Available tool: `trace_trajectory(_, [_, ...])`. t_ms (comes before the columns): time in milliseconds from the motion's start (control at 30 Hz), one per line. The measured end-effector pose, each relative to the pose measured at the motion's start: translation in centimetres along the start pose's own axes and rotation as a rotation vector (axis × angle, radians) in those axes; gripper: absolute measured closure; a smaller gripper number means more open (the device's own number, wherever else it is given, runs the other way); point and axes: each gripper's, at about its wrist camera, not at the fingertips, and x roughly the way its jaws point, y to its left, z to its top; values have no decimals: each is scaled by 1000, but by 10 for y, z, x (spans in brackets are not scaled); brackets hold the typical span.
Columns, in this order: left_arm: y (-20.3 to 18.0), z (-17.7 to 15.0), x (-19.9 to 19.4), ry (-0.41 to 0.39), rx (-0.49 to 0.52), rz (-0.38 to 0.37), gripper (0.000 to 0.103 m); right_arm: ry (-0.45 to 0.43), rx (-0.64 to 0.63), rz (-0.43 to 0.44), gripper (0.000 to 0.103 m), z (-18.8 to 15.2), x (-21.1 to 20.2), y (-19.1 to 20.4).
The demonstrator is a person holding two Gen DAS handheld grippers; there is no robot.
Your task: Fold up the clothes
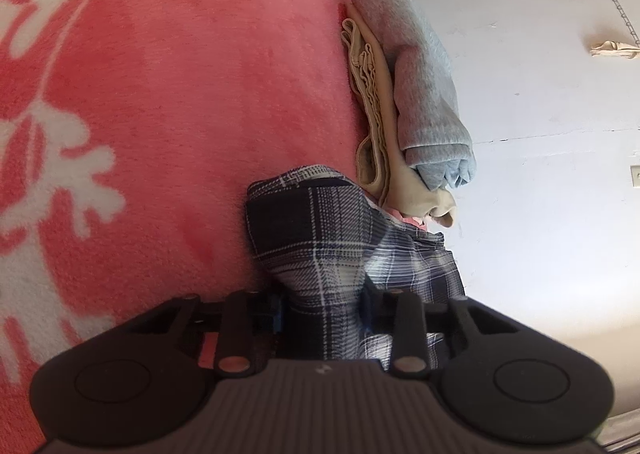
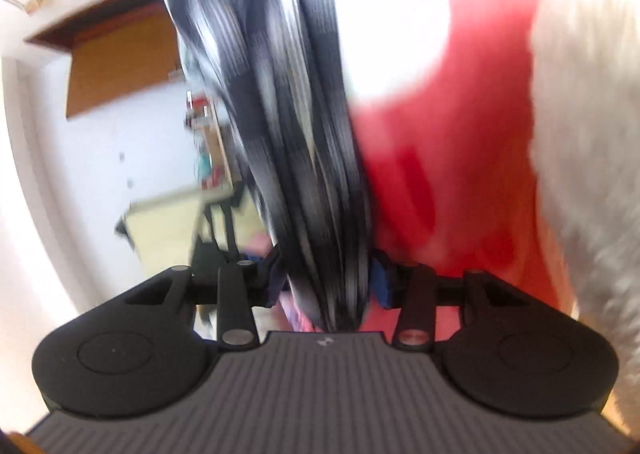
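A pink fleece blanket [image 1: 180,94] with white patterns meets a white wall [image 1: 540,114].

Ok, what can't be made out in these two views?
- Plaid garment, right wrist view: motion blur smears its pattern and folds.
- Plaid garment's lower part, left wrist view: hidden behind the left gripper.
- Beige cloth, left wrist view: mostly covered by the grey sweatshirt.
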Motion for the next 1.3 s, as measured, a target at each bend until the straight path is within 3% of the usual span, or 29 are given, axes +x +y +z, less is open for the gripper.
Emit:
trace_trajectory(33, [0,-1,-1,-6,10,1,77,-13,-9,0,65,3,-1,1])
trace_trajectory(100, [-1,-3,-3,-17,28,3,83,-22,-21,0,79,5,1,2])
trace_trajectory(167, [-5,-3,-9,-21,41,1,84,-33,-68,5,82,1,1,8])
trace_trajectory(433, [-15,-3,-59,-65,103,14,86,-28,-275,36,85,-33,0,40])
trace_trajectory(633, [7,-2,-157,-145,146,116,86,117,-304,31,85,-80,44,53])
trace_trajectory(833, [60,-4,-283,-262,115,333,85,372,-304,29,85,-168,106,38])
trace_trajectory(933, [92,-5,-320,-279,67,396,70,482,-358,0,84,-208,135,32])
trace_trajectory(1000, [112,-6,-342,-293,34,430,52,532,-440,-62,79,-225,146,27])
trace_trajectory(1067, [123,-12,-365,-346,18,441,48,548,-482,-80,80,-231,143,23])
trace_trajectory(1167, [116,-24,-390,-435,65,396,48,569,-523,-74,74,-224,122,30])
trace_trajectory(1300, [72,-50,-391,-502,264,382,47,553,-739,-44,73,-211,68,61])
